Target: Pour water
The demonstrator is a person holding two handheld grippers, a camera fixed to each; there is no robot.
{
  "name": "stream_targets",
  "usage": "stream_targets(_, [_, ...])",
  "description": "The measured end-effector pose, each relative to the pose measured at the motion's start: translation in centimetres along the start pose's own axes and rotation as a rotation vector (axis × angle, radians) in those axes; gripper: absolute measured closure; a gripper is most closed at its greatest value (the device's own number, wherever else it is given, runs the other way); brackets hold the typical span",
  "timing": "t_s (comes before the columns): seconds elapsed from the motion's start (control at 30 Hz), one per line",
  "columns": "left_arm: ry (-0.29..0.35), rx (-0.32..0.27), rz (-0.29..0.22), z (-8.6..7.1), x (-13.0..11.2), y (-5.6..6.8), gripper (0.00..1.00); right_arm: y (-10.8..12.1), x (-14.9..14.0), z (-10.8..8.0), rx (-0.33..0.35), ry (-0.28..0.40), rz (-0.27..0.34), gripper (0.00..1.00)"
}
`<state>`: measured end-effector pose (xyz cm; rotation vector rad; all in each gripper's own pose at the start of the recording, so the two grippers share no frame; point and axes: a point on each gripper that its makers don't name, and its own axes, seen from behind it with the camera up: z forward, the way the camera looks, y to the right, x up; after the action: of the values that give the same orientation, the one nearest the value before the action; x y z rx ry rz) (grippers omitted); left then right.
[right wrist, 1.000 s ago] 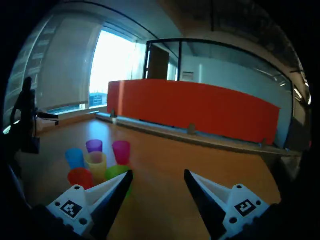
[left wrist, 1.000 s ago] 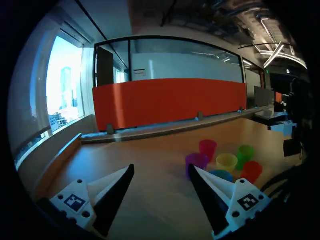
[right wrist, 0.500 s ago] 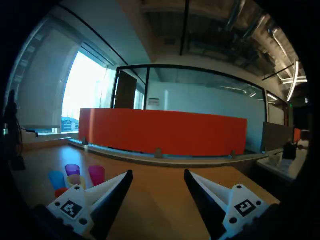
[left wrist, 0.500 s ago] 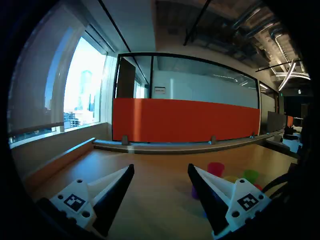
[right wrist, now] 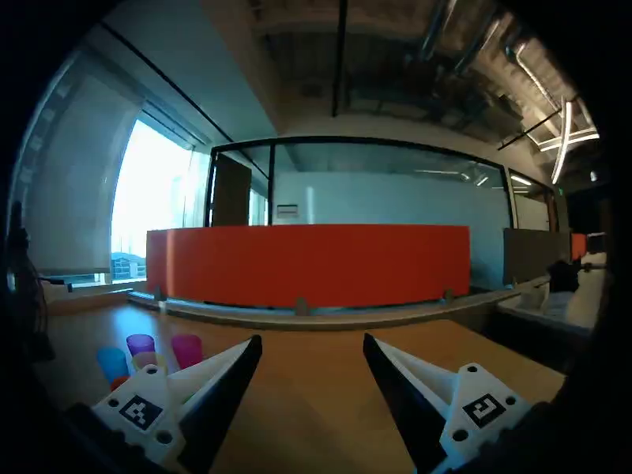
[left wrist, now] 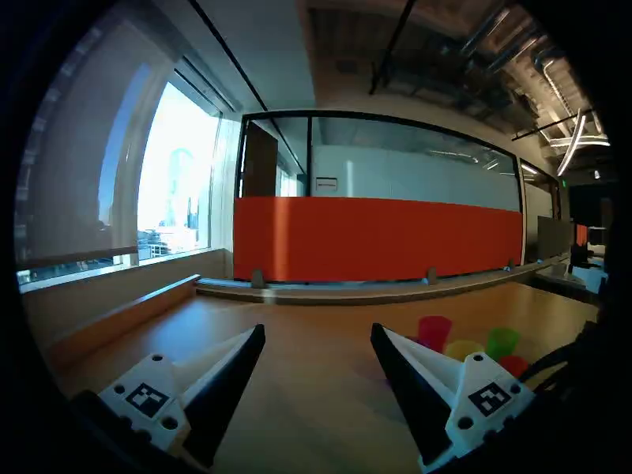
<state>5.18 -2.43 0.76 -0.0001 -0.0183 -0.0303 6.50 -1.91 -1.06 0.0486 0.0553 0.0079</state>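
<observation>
While you hold both tools level and low over the wooden table (left wrist: 316, 419), each one aims straight along the tabletop toward the orange partition (left wrist: 379, 237) at the far edge.

Your left gripper (left wrist: 316, 328) sits square to that partition, with neither finger tipped higher than the other. The cluster of cups lies ahead and to its right: the pink cup (left wrist: 434, 330), the yellow cup (left wrist: 463, 348), the green cup (left wrist: 503, 340) and the red cup (left wrist: 515, 365). All of them stand upright, mouths up and long axes vertical, grouped close together and partly hidden behind the right finger. I can't tell whether any of them holds water.

Your right gripper (right wrist: 310, 337) is held just as flat, and the same cluster falls ahead and to its left. There the purple cup (right wrist: 141, 344) and the pink cup stand side by side, with the blue cup (right wrist: 112, 363) nearer you, all partly behind the left finger.

Both grippers are spread wide. Only bare table shows between the fingers, and neither pair grips or touches anything.
</observation>
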Motion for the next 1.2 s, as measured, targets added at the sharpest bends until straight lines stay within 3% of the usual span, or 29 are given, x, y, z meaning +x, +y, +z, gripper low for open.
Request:
stream_targets(0.2, [-0.008,0.031,-0.006,-0.4,-1.9,-0.6,0.00,0.2,-1.8,-0.7,-0.007,-0.023,0.008,0.01])
stream_targets(0.5, [0.025,0.057,0.024,-0.9,-2.5,-0.9,0.00,1.0,-3.4,-1.6,-0.032,-0.058,0.011,0.01])
stream_targets(0.8, [0.020,0.069,0.006,-0.9,-4.1,-1.2,0.00,1.7,-2.4,-2.1,-0.069,-0.043,0.023,0.01])
stream_targets(1.2, [0.025,0.052,0.014,-0.9,-4.7,0.4,0.00,1.5,-2.8,-2.3,-0.068,-0.061,0.040,0.01])
